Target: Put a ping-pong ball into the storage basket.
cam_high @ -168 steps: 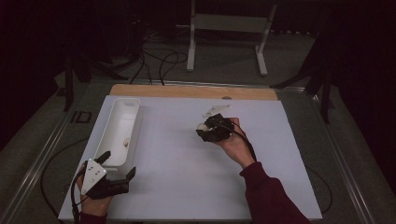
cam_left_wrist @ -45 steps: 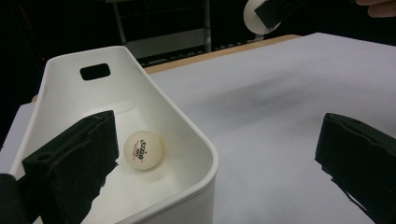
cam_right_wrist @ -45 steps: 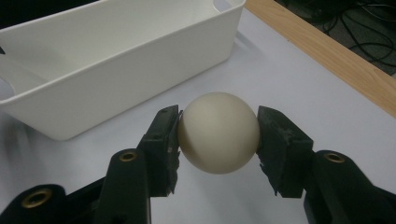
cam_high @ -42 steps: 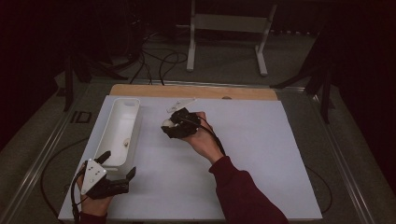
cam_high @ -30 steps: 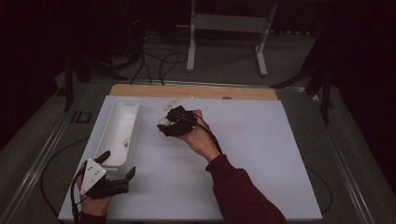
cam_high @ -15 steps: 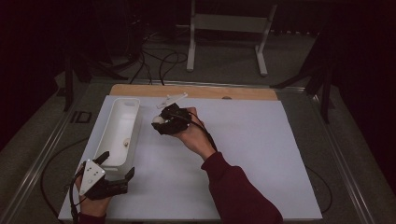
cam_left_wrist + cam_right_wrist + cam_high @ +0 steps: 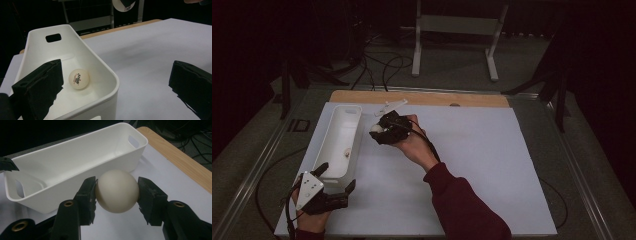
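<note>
Carrying a smooth cream table-tennis ball [image 7: 116,191], the right tongs [image 7: 379,131] clench it just short of the white bin's [image 7: 331,145] long wall, at its 3 o'clock. Nearer, the left tongs [image 7: 112,87] gape released astride the bin's corner, where a printed ball [image 7: 79,78] already lies. Next, I judge: lift past the rim, then release.

Right gripper [image 7: 379,131] raised, jaws clamped, forearm stretched forward, left gripper [image 7: 337,192] low, jaws spread wide
</note>
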### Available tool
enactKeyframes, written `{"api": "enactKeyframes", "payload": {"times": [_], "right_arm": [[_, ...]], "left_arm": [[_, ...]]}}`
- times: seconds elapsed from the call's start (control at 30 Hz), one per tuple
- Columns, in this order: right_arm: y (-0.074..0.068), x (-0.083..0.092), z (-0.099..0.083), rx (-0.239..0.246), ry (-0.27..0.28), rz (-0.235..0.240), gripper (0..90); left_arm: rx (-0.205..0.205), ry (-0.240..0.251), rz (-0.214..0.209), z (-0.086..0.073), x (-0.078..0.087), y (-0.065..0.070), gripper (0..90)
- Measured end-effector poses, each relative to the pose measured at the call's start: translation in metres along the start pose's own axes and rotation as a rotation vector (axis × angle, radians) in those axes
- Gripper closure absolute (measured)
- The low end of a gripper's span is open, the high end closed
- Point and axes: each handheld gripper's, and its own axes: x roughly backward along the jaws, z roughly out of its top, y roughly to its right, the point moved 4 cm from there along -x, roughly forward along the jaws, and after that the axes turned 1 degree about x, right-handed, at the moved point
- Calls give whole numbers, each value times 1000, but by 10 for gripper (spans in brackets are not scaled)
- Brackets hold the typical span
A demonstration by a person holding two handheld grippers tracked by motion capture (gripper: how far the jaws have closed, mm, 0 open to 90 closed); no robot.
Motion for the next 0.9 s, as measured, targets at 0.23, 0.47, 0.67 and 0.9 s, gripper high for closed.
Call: {"api": "enactKeyframes", "payload": {"times": [0.23, 0.47, 0.67, 0.9], "right_arm": [[-1, 0, 3, 5, 12, 3, 502], [-1, -1, 4, 5, 15, 3, 502], [-3, -3, 6, 5, 20, 8, 502], [-8, -6, 10, 19, 26, 24, 502]], "left_arm": [[-4, -2, -5, 0, -2, 1, 2], [-10, -3, -10, 1, -3, 1, 2], [-9, -3, -10, 1, -3, 1, 2], [-7, -2, -10, 1, -3, 1, 2]]}}
